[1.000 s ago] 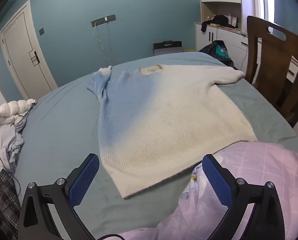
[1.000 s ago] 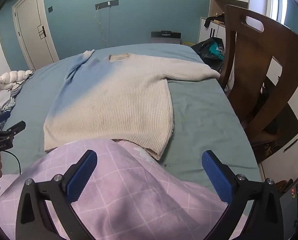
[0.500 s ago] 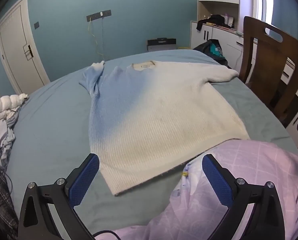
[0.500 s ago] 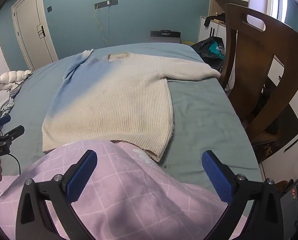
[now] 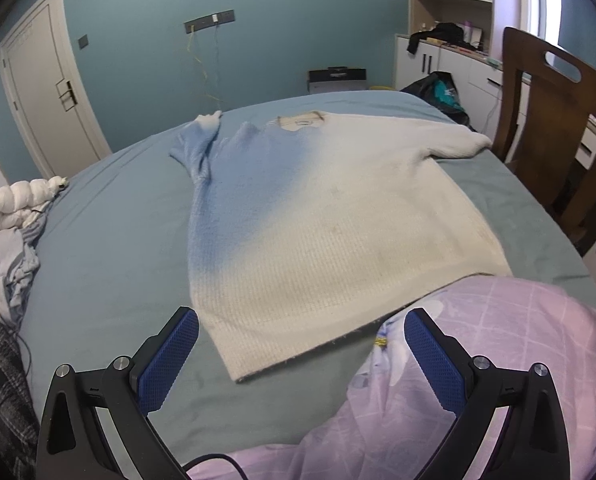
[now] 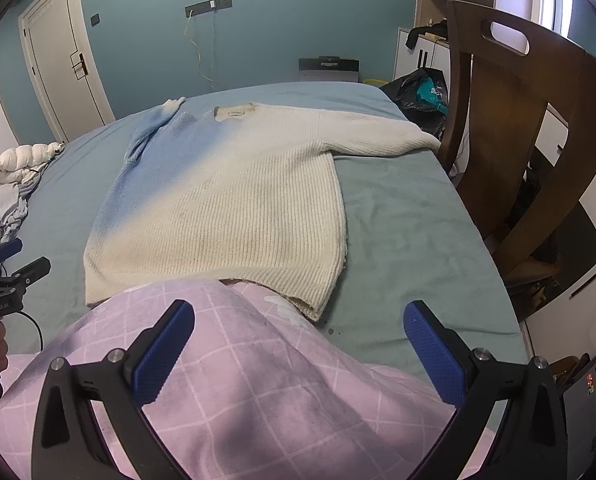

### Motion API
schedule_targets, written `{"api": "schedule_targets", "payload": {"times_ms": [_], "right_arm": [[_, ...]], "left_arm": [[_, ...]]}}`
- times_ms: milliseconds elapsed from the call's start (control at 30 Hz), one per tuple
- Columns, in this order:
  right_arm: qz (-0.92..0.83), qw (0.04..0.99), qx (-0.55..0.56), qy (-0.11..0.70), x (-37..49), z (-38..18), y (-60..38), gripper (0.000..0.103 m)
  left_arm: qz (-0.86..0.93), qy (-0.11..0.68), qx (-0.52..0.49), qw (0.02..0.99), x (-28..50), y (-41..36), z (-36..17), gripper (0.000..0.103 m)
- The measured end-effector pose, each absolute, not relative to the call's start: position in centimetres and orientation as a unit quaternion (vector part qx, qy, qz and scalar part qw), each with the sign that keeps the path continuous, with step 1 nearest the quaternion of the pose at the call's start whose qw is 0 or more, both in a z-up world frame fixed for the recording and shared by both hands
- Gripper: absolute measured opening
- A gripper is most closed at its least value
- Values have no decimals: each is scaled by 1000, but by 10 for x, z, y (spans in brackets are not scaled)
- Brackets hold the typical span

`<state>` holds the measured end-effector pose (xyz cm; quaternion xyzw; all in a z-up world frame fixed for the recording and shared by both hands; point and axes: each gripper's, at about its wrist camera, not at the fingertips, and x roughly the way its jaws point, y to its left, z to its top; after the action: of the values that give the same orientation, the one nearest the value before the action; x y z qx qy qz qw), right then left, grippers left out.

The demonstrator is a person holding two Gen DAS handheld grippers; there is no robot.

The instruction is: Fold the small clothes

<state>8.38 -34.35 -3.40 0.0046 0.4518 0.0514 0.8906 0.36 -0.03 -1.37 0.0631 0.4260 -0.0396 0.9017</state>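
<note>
- Both sets of jaws are standing wide apart, and neither one is holding anything.
- The left gripper (image 5: 301,354) is hanging just above the near left corner of the sweater (image 5: 338,216), so the hem corner is lying right ahead, between its blue pads (image 5: 169,356).
- The right gripper (image 6: 299,346) is hanging over a pink checked cloth (image 6: 257,380), which is bunched up just this side of the sweater's hem and is hiding the middle of that hem.
- The sweater is lying flat on the bed (image 5: 109,240), with its hem near the grippers and its neck at the far end, so its long way is running straight away from both grippers.
- One sleeve is reaching out from the sweater toward the wooden chair (image 6: 538,128). The other sleeve is lying bent back beside the sweater's far left shoulder.
- The left gripper looks nearer to the sweater, since the hem corner is almost under it, while the right one seems to have the pink cloth in its way.
- A pile of white and grey clothes (image 5: 13,216) is sitting well off to the sweater's left.
- The folding does not look started, and a first grab at the near left corner seems likely.
</note>
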Motion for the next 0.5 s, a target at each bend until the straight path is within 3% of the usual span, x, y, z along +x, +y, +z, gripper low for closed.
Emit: {"api": "schedule_targets", "payload": {"times_ms": [500], "right_arm": [[52, 890, 7, 453, 83, -34, -346, 102]], "left_arm": [[-10, 440, 49, 897, 12, 14, -25, 103]]}}
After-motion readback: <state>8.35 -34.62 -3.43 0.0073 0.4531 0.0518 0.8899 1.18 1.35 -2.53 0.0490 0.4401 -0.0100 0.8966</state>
